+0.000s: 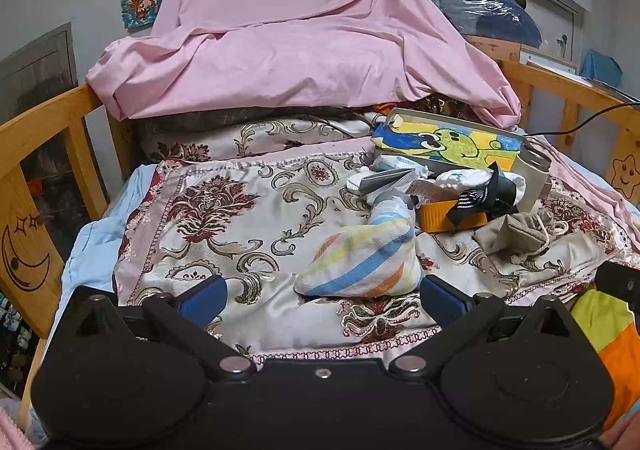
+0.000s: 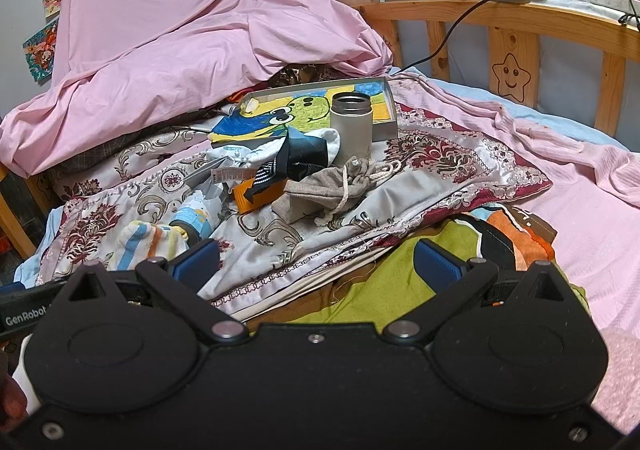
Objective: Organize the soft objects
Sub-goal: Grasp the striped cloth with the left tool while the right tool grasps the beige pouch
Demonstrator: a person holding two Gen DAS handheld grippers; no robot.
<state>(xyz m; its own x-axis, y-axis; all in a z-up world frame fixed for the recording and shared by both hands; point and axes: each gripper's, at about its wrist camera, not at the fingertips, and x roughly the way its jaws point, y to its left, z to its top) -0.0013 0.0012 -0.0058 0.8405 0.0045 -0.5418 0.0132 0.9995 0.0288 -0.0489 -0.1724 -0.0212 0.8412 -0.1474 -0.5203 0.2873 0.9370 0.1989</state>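
Left wrist view: the left gripper (image 1: 322, 296) is wide open w/ nothing in it. Its blue pads (image 1: 204, 296) sit low over the flowery pillow cover (image 1: 224, 217). The stripy soft toy (image 1: 362, 260) lies on that cover, just in front, closer to the right pad. It looks squishy & light, prob. won't slip. Best spot to pinch is the fat middle, I think; the thin end behind goes toward the messy pile. That pile has a grey cloth pouch (image 1: 516, 234) w/ a string, an orange box (image 1: 444, 215) & a metal cup (image 1: 534, 169). The cup is hard & could tip over. Lots of free room on the left of the cover. The wood bed rail (image 1: 36, 153) is well apart.

Right wrist view: the right gripper (image 2: 316, 262) is open too, holding nothing. It hangs over the cover's edge & a green-orange blanket (image 2: 404, 274). The stripy toy (image 2: 150, 242) is just beside its left pad. The pouch (image 2: 320, 189) is floppy; grab the body, not the string. Open pink sheet (image 2: 580, 209) on the right gives room.
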